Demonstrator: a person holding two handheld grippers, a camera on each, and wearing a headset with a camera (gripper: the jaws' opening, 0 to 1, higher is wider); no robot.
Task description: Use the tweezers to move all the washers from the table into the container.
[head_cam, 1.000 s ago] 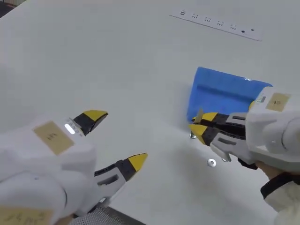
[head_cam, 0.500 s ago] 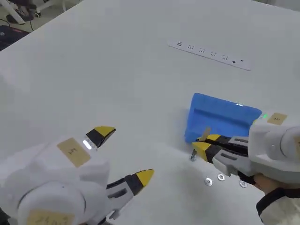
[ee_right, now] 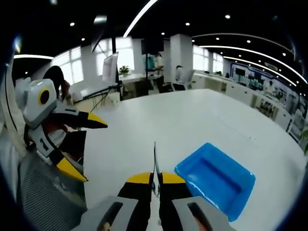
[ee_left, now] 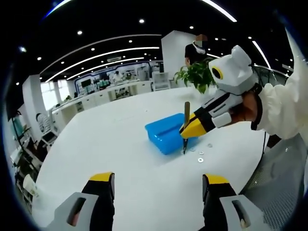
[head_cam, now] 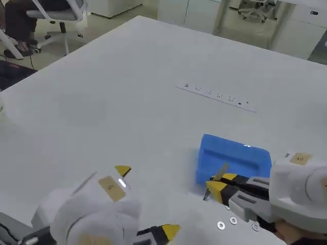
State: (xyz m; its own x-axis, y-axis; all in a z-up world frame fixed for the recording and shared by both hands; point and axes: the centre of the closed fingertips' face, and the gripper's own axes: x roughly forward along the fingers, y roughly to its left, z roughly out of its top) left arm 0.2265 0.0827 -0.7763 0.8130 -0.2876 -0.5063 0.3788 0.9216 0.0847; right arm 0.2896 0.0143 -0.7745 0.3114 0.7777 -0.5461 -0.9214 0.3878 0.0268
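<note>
My right gripper pinches the slim metal tweezers tip-down beside the blue rectangular plastic container. Small silver washers lie on the white table. My left gripper hangs spread wide.

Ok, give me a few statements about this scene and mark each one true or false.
The right tongs are shut on the slim metal tweezers. True.
The left tongs are open and hold nothing. True.
The blue rectangular plastic container holds the small silver washers. False: it looks empty; the washers lie on the white table beside it.
The white power strip lies between the container and the person. False: it lies beyond the container.
</note>
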